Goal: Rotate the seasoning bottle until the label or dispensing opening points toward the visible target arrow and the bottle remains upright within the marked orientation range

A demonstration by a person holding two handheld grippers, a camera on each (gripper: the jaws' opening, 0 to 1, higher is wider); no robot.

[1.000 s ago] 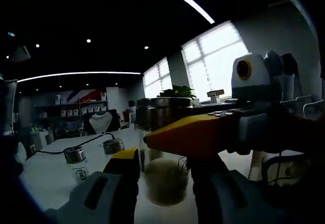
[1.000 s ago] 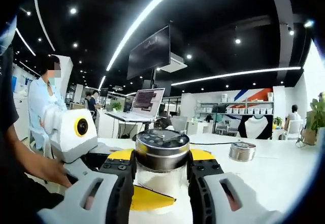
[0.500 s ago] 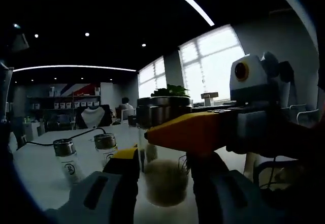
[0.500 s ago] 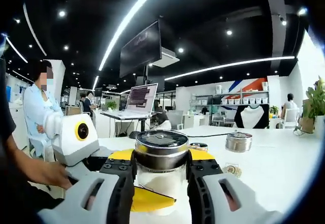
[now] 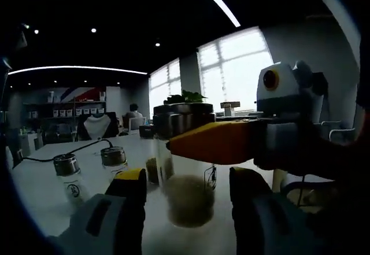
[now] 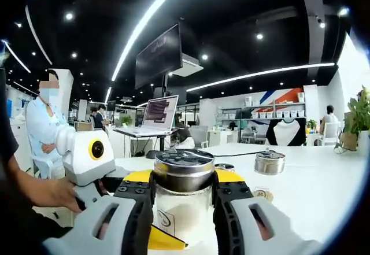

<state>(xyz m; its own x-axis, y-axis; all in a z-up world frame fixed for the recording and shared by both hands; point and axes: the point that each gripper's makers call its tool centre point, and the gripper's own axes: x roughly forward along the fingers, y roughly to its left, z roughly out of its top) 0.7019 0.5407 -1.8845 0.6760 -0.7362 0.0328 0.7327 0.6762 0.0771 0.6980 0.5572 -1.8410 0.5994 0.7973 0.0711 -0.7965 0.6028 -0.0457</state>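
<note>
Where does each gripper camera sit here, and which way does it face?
Left gripper view: low behind its own jaws, facing the windows; right gripper crosses the clear metal-capped seasoning bottle.
Right gripper view: behind jaws clamping the seasoning bottle, facing the laptop; left gripper and a hand at left.
Shared: the bottle, the white table.

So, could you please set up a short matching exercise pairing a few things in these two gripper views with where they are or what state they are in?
Things:
1. clear glass seasoning bottle with a metal cap
2. open silver laptop
3. dark hanging monitor
4. small labelled glass jar with a metal lid

Places or states:
A. under the ceiling
B. between the right gripper's jaws
C. alone on the white table
D. on a far desk

Pairs: 1-B, 2-D, 3-A, 4-C
</note>
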